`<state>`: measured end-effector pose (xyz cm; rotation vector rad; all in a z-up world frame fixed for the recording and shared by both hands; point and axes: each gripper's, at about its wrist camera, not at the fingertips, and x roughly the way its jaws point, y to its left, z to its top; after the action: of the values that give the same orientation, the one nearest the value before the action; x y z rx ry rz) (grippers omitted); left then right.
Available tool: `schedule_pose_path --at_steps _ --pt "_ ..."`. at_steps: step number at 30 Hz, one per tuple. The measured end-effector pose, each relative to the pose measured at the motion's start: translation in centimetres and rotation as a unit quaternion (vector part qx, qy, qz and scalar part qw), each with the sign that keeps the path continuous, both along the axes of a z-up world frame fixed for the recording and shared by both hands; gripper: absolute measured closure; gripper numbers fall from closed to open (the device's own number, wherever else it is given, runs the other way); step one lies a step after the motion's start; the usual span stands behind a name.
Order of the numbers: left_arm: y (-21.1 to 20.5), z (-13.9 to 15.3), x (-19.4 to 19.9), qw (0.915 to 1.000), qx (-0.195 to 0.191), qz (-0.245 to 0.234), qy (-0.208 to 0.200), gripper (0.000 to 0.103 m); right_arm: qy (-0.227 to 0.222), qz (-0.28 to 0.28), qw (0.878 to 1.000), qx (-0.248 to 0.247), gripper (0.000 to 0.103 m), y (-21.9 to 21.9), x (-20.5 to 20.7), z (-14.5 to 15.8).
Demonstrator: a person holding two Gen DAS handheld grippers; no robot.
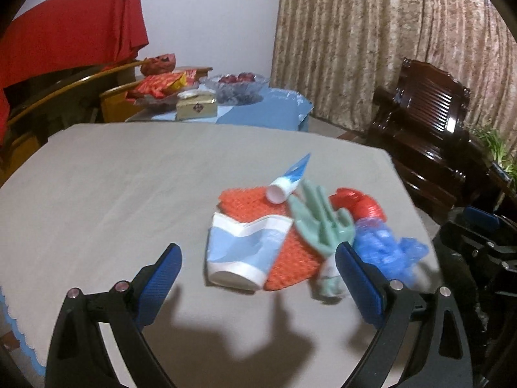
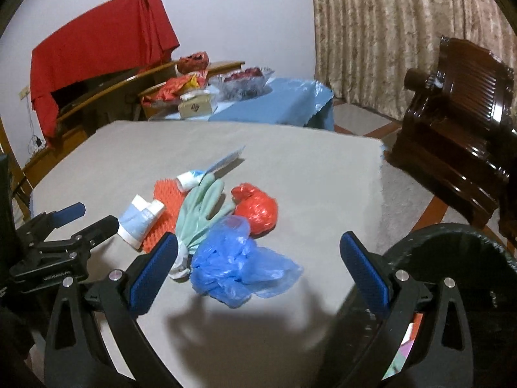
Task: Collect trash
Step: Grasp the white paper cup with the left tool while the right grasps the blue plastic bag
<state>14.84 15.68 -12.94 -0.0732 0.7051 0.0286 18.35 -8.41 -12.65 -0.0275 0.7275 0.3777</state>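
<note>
While the trash lies heaped near the middle of the grey surface [image 2: 290, 161], the crumpled blue plastic bag [image 2: 239, 262] sits at the heap's near right edge, directly ahead of the right tool [image 2: 258, 265] and between the lines of its spread, empty fingers. Just behind the bag lie a red bag [image 2: 258, 208] and a green glove [image 2: 200, 213], whose long axis runs toward the far edge. Leftward, a squashed paper cup [image 1: 242, 252] rests on an orange net [image 1: 290, 268], straight ahead of the left tool [image 1: 258, 271], likewise wide apart and empty. A tube [image 1: 290, 177] lies farthest. The black bin [image 2: 452, 258] stands off the surface's right side, so the right hand seems better placed.
</note>
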Motion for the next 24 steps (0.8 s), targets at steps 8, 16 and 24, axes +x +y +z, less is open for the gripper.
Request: schedule_pose_path --at_steps 8,16,24 --pt "1.9 -3.1 2.1 0.9994 -0.007 0.009 0.033 0.009 0.030 0.004 0.999 -0.020 0.006 2.1 1.7 -3.3" --pt "2.5 -4.8 3.8 0.9985 -0.018 0.008 0.051 0.009 0.048 0.008 0.998 -0.032 0.006 3.2 2.8 -5.2" --pt "2.6 -5.7 5.0 0.9968 -0.037 0.003 0.070 0.010 0.065 0.023 0.997 -0.038 0.006 3.9 3.6 -6.3"
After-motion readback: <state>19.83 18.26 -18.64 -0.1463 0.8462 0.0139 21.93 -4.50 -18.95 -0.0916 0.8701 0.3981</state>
